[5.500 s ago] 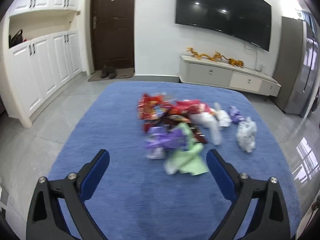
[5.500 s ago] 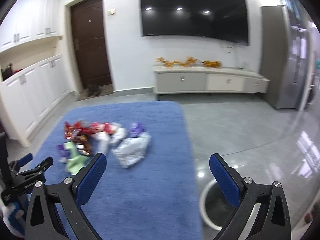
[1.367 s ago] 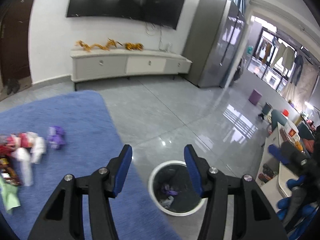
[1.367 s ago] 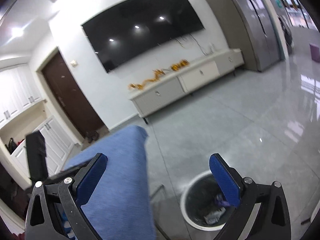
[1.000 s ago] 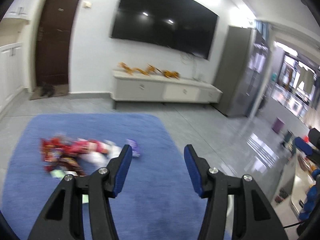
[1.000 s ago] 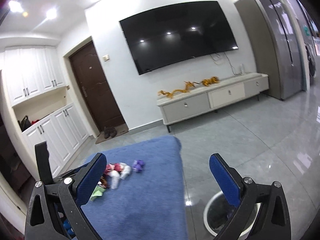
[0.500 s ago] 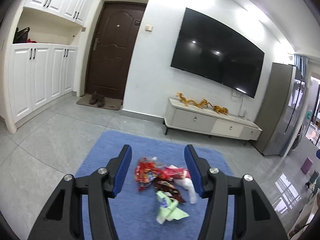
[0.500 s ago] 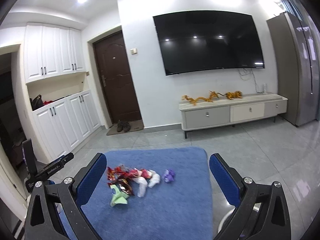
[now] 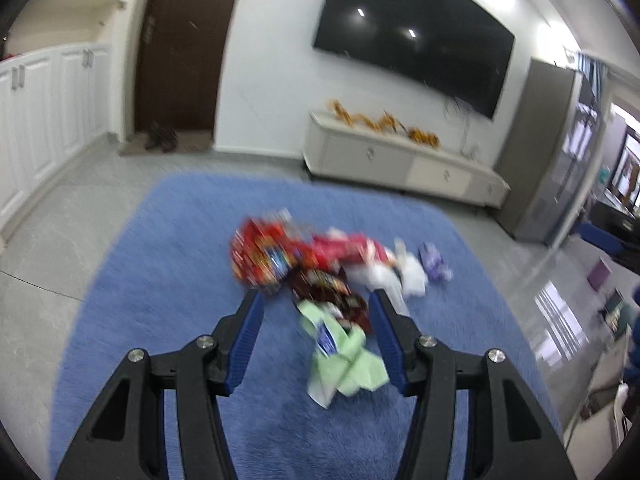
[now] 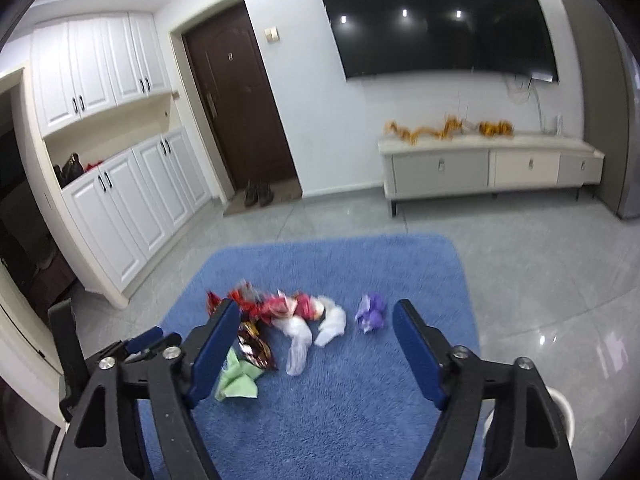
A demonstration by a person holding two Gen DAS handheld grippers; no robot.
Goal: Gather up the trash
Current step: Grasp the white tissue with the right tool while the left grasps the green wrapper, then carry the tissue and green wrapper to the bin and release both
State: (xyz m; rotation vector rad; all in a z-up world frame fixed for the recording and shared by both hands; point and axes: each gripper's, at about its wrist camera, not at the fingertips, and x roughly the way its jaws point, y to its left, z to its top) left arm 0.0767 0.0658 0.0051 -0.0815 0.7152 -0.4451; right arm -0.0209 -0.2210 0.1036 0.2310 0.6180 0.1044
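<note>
A pile of trash lies on the blue rug [image 9: 180,240]: red wrappers [image 9: 272,252], a dark wrapper [image 9: 324,284], a green wrapper [image 9: 344,360], white plastic [image 9: 408,276] and a purple wrapper [image 9: 434,264]. My left gripper [image 9: 316,304] hovers over the near side of the pile, half open and holding nothing, with the green wrapper below it. My right gripper [image 10: 316,308] is further back; its jaws are closing with nothing between them. From there I see the red wrappers [image 10: 280,306], white plastic [image 10: 298,332], purple wrapper [image 10: 372,312] and green wrapper [image 10: 236,376].
The white rim of a bin [image 10: 560,400] shows at the lower right, off the rug. A low white cabinet [image 10: 492,168] stands under the wall TV. White cupboards [image 10: 132,200], a dark door and shoes [image 10: 258,194] are at the left. Grey tile floor surrounds the rug.
Both grippers have come forward and down toward the pile, which now looks larger. The right jaws stand narrower than before. The left jaws keep the same gap.
</note>
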